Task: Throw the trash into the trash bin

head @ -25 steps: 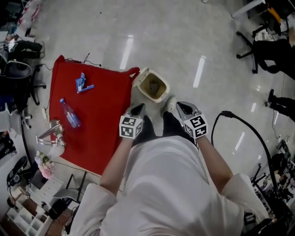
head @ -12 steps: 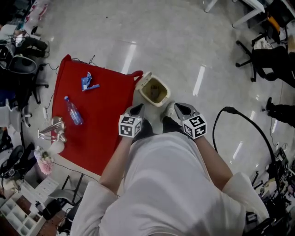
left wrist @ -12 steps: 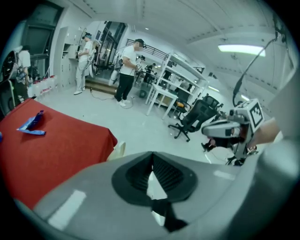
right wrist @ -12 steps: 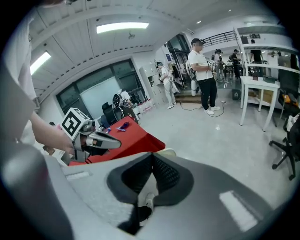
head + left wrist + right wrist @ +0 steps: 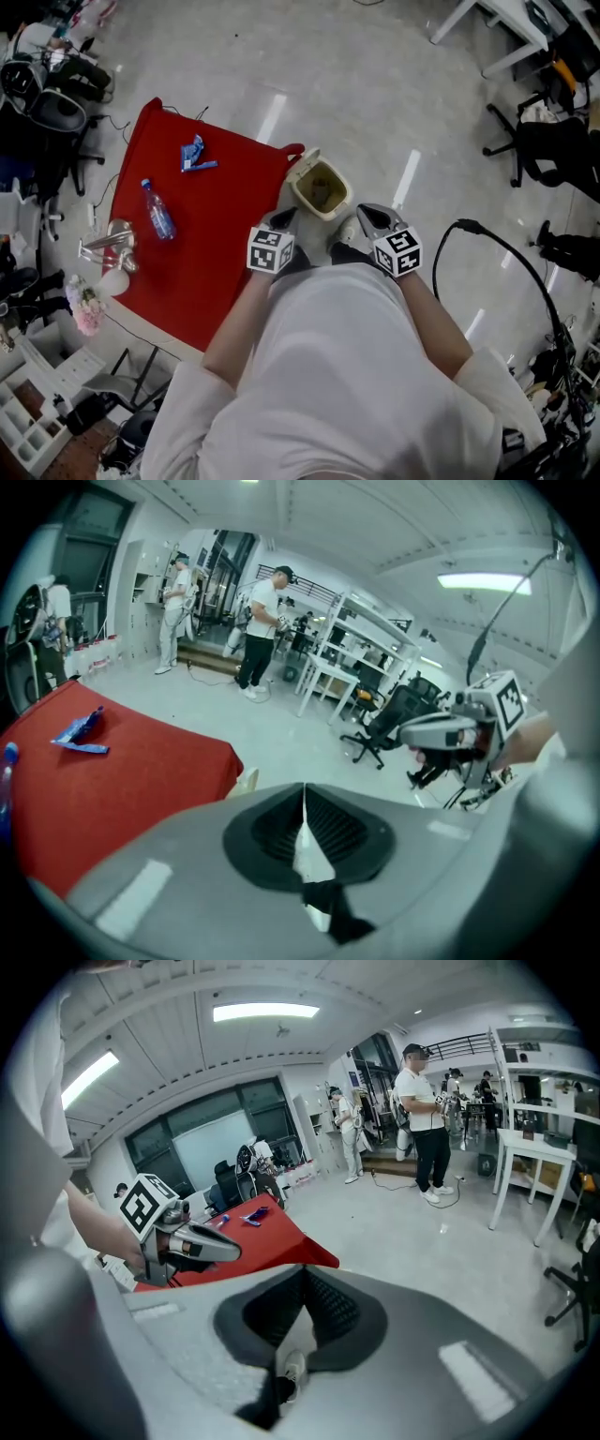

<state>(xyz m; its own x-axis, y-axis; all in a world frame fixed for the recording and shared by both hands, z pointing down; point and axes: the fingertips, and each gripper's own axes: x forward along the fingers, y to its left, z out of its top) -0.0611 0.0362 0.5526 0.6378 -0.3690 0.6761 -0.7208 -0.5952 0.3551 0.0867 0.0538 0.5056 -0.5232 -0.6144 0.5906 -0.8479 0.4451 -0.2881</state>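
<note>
trash, a blue wrapper (image 5: 195, 156) and a bottle (image 5: 159, 210), lies on the red cloth (image 5: 225, 267), left of and well apart from the bin (image 5: 299, 181), which stands just beside the cloth's right edge. left gripper (image 5: 284, 218) and right gripper (image 5: 368, 216) hover close to the person's body, at the bin's near side; both are clenched, with nothing between the jaws. likely hazards: the flat wrapper may slip from a pinch, the round bottle may roll on the cloth, and the light bin may tip if a gripper knocks it. nothing stands between the grippers and the trash. a metal object (image 5: 105, 248) sits at the cloth's left edge, near the bottle. a cable (image 5: 483, 229) loops over the floor at right; a chair (image 5: 542, 150) stands far right.
</note>
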